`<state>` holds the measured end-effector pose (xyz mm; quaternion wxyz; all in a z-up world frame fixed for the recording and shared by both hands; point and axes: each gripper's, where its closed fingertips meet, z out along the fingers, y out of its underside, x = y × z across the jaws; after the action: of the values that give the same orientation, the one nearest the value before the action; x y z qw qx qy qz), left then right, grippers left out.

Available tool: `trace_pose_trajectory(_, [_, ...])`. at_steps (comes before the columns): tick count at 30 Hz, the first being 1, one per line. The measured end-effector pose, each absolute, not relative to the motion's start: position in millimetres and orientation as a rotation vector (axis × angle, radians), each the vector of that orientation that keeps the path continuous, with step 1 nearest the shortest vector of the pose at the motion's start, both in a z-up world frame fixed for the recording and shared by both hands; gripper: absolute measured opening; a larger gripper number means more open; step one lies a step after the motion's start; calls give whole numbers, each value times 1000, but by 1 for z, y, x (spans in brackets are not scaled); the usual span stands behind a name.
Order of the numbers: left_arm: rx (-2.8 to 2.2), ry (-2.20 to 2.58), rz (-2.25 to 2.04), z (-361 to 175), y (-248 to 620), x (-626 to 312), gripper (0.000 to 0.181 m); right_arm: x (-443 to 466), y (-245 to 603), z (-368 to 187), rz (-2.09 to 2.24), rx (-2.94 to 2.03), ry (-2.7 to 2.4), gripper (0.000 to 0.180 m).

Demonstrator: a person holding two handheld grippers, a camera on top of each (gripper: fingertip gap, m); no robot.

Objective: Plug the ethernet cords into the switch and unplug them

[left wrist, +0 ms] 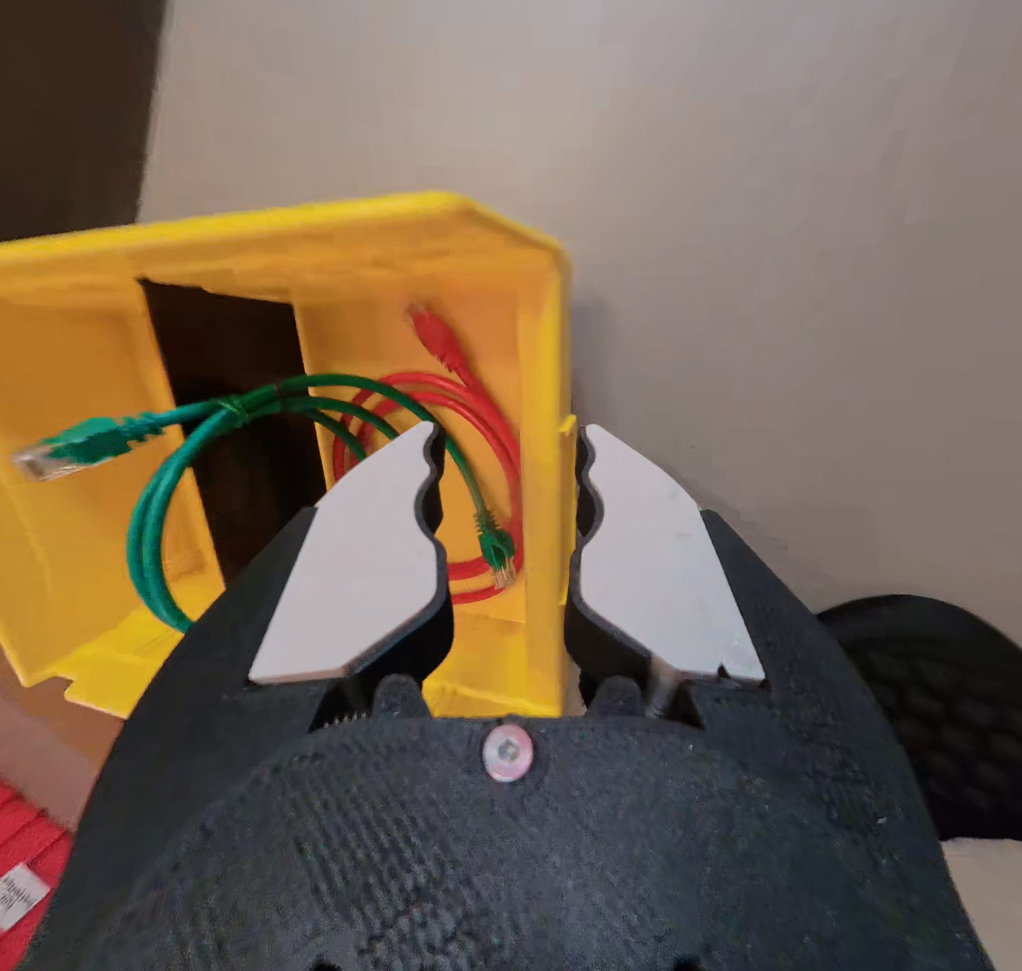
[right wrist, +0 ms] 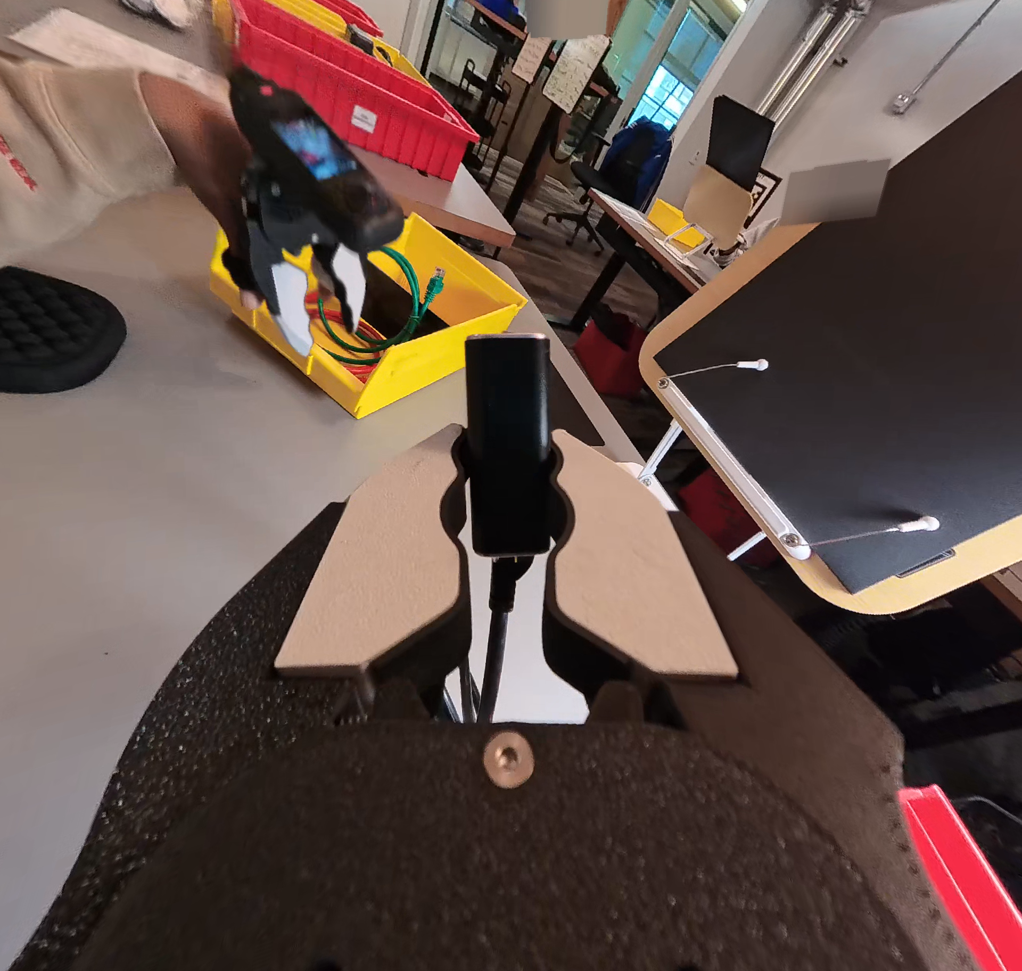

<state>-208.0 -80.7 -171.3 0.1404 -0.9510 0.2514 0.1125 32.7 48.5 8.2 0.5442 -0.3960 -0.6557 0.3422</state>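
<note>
Holding the black switch [right wrist: 507, 446] tight, the right gripper [right wrist: 507, 449] points at twelve o'clock; the left gripper [left wrist: 507, 446] hangs open over the yellow bin [left wrist: 276, 258] at ten o'clock.

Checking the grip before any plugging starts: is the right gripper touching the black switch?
Touching. The right wrist view shows the right gripper shut on the black switch, both fingers pressed against its sides.

Even, soft indoor light, no hard shadows. Left wrist view: slight motion blur, green cord [left wrist: 166, 480] plug smeared. Right wrist view: left claw [right wrist: 321, 303] heavily blurred, near parts sharp. Windows [right wrist: 674, 59] at back bright, slightly blown. Glare on desk [right wrist: 166, 502]. Fisheye bends edges in both views.
</note>
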Motion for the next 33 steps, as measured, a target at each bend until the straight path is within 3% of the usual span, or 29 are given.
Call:
trace_pose_trajectory(1, [-2797,736,329,-185,-82,-211,47,33,49,9,806,-943,-1554,25])
trace_pose_trajectory(3, [-2848,784,309,-205,-82,-211,43,36,50,11,794,-942,-1550,25])
trace_pose_trajectory(5, [-2793,900,312,-215,-74,-203,26,39,52,14,782,-943,-1539,25])
trace_pose_trajectory(14, [-2537,1166,378,-216,-38,-182,26,40,58,15,808,-968,-1518,25])
trace_pose_trajectory(33, [-2412,855,476,-209,14,-229,29,32,57,-5,816,-986,-1579,24])
